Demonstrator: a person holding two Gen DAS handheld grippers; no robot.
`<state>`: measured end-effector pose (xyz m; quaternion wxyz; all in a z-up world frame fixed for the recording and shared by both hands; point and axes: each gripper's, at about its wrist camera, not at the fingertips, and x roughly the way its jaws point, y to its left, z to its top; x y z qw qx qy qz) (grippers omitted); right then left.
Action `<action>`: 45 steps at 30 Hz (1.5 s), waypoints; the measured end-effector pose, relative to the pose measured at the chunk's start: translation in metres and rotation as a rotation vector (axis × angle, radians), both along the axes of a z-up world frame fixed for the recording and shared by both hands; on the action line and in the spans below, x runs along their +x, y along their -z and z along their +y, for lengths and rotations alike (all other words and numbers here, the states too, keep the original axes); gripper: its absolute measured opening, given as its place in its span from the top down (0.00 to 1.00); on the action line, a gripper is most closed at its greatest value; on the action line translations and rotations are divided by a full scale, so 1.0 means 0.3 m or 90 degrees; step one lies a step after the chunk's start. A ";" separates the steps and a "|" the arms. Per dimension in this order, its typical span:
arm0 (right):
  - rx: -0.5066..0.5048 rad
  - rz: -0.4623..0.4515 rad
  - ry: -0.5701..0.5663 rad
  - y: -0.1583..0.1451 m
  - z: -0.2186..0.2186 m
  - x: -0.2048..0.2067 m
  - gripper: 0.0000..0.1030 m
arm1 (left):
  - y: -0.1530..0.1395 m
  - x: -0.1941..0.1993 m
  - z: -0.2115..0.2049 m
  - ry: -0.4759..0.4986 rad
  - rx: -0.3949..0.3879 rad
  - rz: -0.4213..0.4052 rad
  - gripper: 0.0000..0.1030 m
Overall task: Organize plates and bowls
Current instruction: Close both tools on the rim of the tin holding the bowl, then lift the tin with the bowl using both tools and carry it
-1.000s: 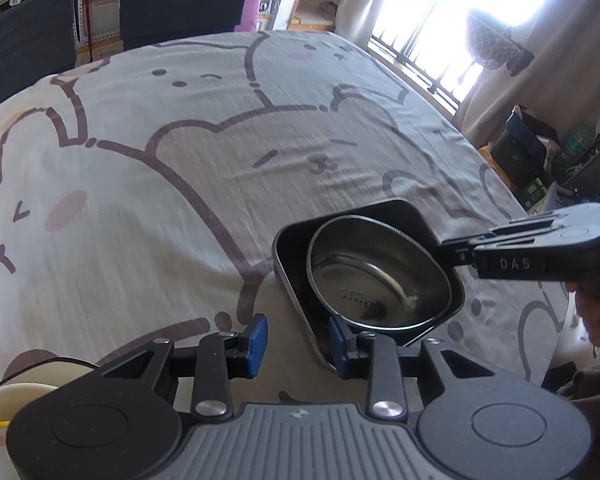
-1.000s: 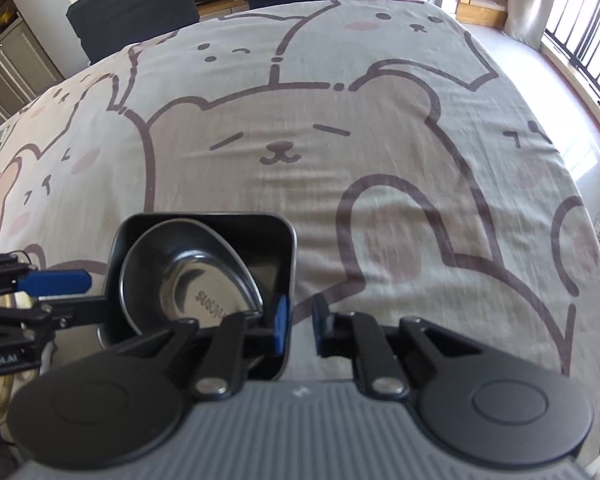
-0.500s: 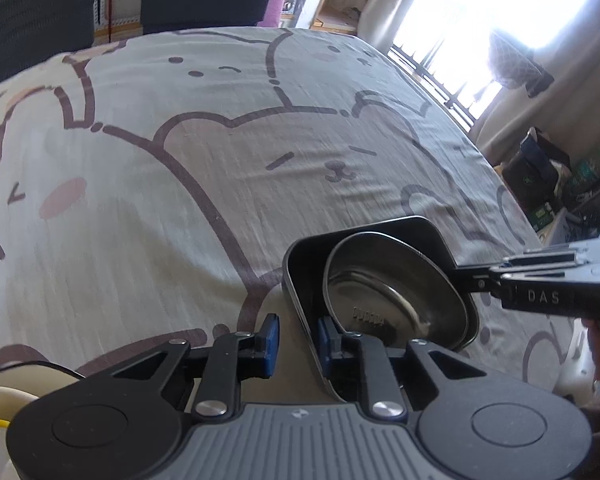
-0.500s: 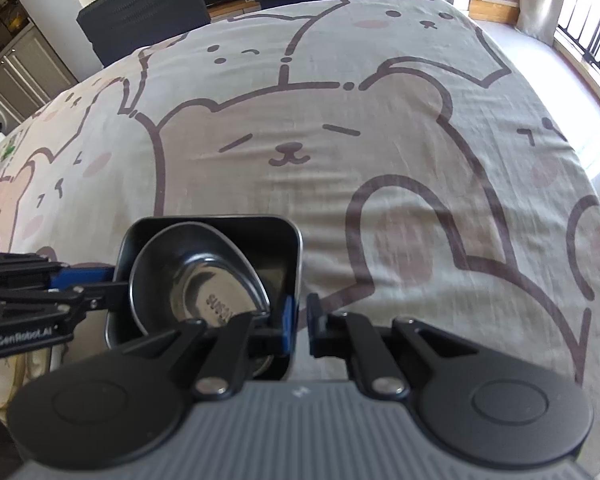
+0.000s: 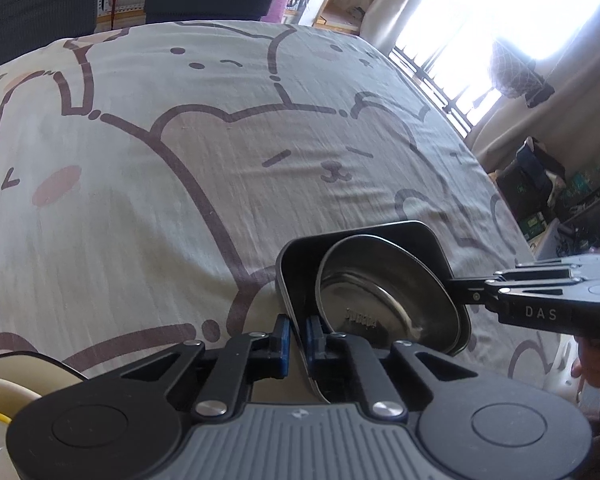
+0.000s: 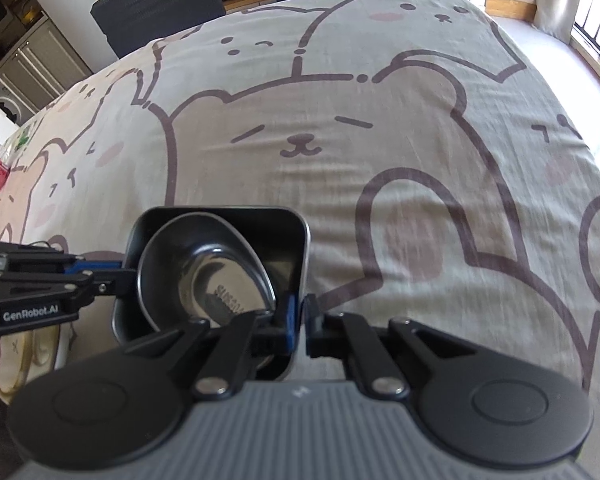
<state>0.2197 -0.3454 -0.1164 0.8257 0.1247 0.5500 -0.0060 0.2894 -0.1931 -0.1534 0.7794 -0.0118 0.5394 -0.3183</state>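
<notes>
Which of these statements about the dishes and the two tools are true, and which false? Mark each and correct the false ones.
1. The steel bowl sits inside the black square dish. True.
2. The left tool grips the bowl. False: it clamps the dish's wall.
3. The right tool pinches the dish's wall. True.
4. The tablecloth is plain. False: it shows cartoon bears.

The counter [image 6: 380, 152] is covered by a pale cloth [image 5: 148, 200] printed with brown-outlined bears. A dark square tray [image 6: 296, 236] lies on the cloth near its closest edge, a steel bowl [image 6: 228, 280] inside the tray. Left of the tray lies a cream dish [image 5: 4, 396].
</notes>
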 end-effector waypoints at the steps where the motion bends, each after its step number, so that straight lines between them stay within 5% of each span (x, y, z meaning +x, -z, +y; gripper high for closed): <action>1: 0.002 -0.004 0.003 -0.008 -0.001 -0.003 0.95 | -0.006 0.001 0.005 -0.005 -0.009 0.001 0.93; 21: 0.116 -0.255 0.055 -0.338 0.010 -0.165 0.94 | -0.350 -0.077 0.288 -0.128 -0.222 -0.087 0.93; 34: 0.194 -0.343 -0.030 -0.452 0.235 -0.169 0.94 | -0.506 -0.238 0.648 -0.232 -0.281 -0.188 0.93; 45: 0.224 -0.350 -0.095 -0.451 0.386 -0.134 0.94 | -0.513 -0.364 0.871 -0.298 -0.287 -0.215 0.93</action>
